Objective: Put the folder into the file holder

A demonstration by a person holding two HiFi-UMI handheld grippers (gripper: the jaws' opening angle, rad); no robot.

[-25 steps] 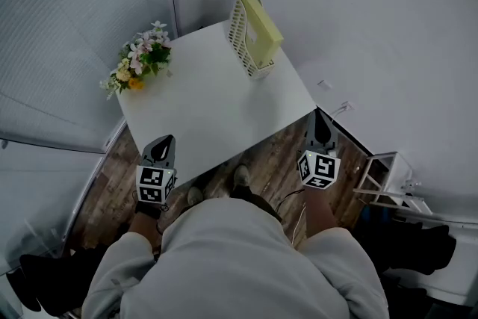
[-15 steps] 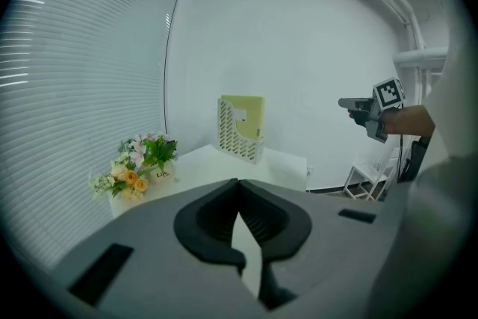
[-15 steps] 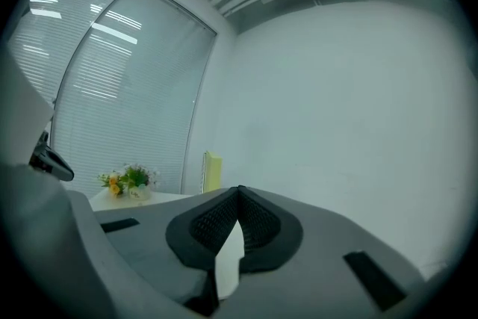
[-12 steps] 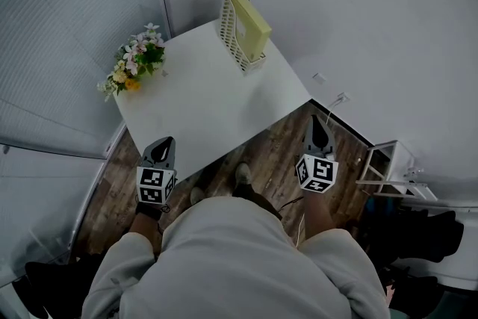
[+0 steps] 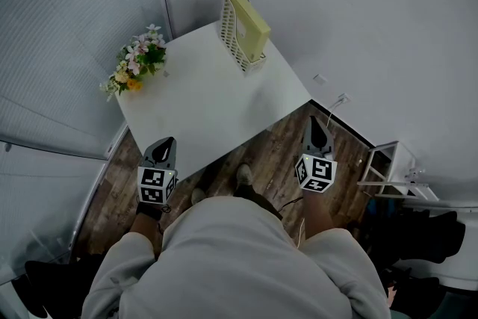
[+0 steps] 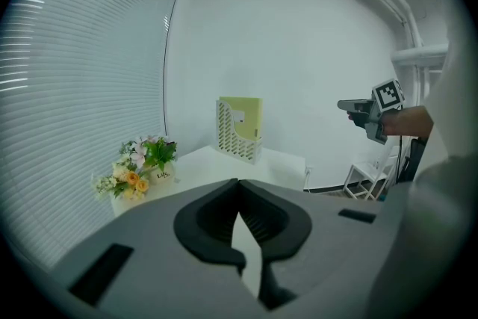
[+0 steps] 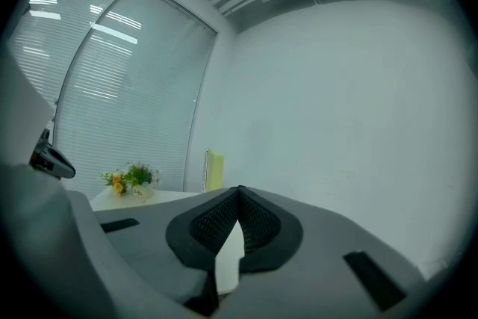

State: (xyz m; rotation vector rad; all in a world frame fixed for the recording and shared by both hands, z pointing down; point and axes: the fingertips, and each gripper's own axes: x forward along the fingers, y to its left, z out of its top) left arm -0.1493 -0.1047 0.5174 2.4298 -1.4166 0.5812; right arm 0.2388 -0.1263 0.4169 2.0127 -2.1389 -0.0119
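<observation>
There is one white desk (image 5: 216, 108), and on it stand one white perforated file holder (image 5: 230, 37) and one bunch of flowers (image 5: 138, 63), the holder at the far right corner and the flowers at the far left edge, well apart. One yellow folder (image 5: 252, 22) is the only thing in the file holder; it stands upright on its edge inside, its top rising above the holder's lower front. A single small white rack (image 5: 388, 172) stands on the wooden floor to the right. Two tools are in play. The left hand-held gripper (image 5: 161, 147) hangs over the desk's near corner with its jaws closed together and nothing between them. The right hand-held gripper (image 5: 315, 127) is off the desk's right edge, above the floor, with its jaws likewise pressed together and empty. Both are well apart from the holder. Compared with a second ago, the desk and holder sit slightly higher and further left in the head view, the folder is in the holder as before, and both tools have barely shifted.
</observation>
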